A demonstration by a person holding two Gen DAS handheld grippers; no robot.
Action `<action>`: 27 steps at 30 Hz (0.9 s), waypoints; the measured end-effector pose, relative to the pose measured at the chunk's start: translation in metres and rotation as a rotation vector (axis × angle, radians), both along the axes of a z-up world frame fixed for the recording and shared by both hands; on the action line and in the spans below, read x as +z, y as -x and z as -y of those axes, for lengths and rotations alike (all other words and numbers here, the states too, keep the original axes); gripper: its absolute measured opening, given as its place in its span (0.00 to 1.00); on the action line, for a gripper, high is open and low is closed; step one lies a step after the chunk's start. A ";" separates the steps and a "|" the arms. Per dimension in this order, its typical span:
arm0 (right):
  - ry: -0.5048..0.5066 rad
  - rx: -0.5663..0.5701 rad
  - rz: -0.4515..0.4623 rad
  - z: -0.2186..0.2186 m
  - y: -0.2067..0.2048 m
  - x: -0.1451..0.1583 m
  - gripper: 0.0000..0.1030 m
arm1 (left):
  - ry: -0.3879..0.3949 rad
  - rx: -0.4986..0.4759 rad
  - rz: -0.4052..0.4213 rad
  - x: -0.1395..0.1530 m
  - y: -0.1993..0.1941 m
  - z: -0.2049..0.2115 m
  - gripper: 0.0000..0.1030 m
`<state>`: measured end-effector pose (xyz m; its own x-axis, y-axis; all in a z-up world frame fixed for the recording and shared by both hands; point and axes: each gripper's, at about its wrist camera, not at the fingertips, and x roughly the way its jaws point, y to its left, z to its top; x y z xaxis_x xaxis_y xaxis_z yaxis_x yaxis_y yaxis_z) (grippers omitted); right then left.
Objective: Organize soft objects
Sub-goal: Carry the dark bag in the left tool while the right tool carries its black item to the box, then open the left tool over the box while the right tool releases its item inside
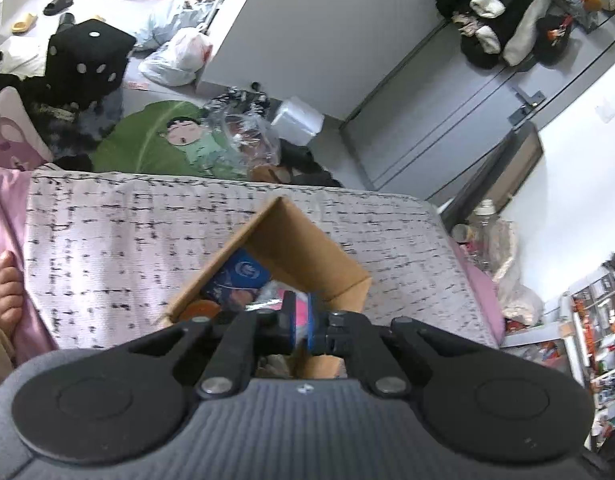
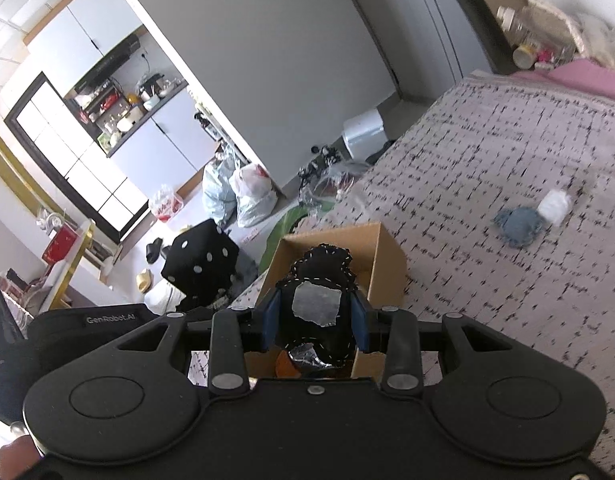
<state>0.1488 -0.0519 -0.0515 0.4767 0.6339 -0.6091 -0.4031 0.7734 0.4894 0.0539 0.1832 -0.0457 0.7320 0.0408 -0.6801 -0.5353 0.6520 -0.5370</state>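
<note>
Right gripper (image 2: pixel 315 322) clamped on black plush toy (image 2: pixel 317 312), blue pads pressing its sides, grey patch facing cam. Held over the open cardboard box (image 2: pixel 387 264), prob. because box serves as the bin for soft stuff. Toy hanging lengthwise betw. the pads, stitched end pointing into the box mouth, so a plain release should drop it inside.

Left gripper (image 1: pixel 301 322) closed tight, pads nearly touching, apparently nothing pinched betw. them; something pink just behind the tips, likely box contents, hard to tell w/ the fingers in the way. Parked low over near corner of same box, maybe to steady it or just out of the way.

Box sitting on bed cover (image 1: pixel 107 248), flaps up. Inside already: blue item (image 1: pixel 243 274), orange thing (image 1: pixel 199 310), plus crinkly clear wrap. Fairly full, so toy may need a push down.

Still out on the cover, well apart from box: blue-grey soft piece (image 2: pixel 519 226) w/ white piece (image 2: pixel 553 206) touching it. Prob. next for pickup.

Floor beyond bed: black dice cushion (image 2: pixel 199 266), green leaf cushion (image 1: pixel 147 140), plastic bags (image 2: pixel 251 196). Not part of this step as far as can be judged.
</note>
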 end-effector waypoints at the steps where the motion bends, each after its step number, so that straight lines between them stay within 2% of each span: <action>1: 0.002 0.004 -0.007 -0.003 0.000 -0.003 0.35 | -0.010 -0.002 -0.004 0.000 0.000 -0.001 0.03; 5: 0.013 0.019 -0.030 -0.016 -0.002 -0.012 0.35 | -0.019 -0.001 -0.024 0.000 -0.001 -0.008 0.06; 7: 0.018 0.023 -0.037 -0.021 -0.004 -0.015 0.35 | -0.018 0.007 -0.054 -0.003 -0.003 -0.012 0.12; 9: 0.023 0.021 -0.043 -0.025 -0.007 -0.017 0.35 | -0.012 0.026 -0.072 -0.005 -0.004 -0.016 0.30; 10: 0.024 0.020 -0.049 -0.027 -0.010 -0.018 0.35 | -0.010 0.037 -0.073 -0.006 -0.003 -0.017 0.35; 12: 0.026 0.016 -0.060 -0.031 -0.016 -0.021 0.35 | -0.017 0.052 -0.073 -0.008 -0.002 -0.019 0.54; 14: 0.029 0.013 -0.064 -0.034 -0.021 -0.023 0.35 | -0.025 0.062 -0.080 -0.009 -0.002 -0.021 0.61; 16: 0.030 0.013 -0.068 -0.037 -0.024 -0.025 0.36 | -0.021 0.073 -0.087 -0.011 -0.003 -0.023 0.65; 18: 0.028 0.010 -0.074 -0.040 -0.027 -0.027 0.41 | -0.017 0.082 -0.093 -0.013 -0.004 -0.025 0.68; 20: 0.020 -0.001 -0.101 -0.040 -0.030 -0.029 0.51 | -0.019 0.083 -0.102 -0.015 -0.006 -0.027 0.71; 24: -0.012 0.007 -0.147 -0.031 -0.033 -0.037 0.51 | -0.024 0.071 -0.112 -0.019 -0.010 -0.027 0.80; 27: -0.003 -0.002 -0.154 -0.022 -0.036 -0.037 0.51 | -0.029 0.071 -0.109 -0.018 -0.012 -0.024 0.83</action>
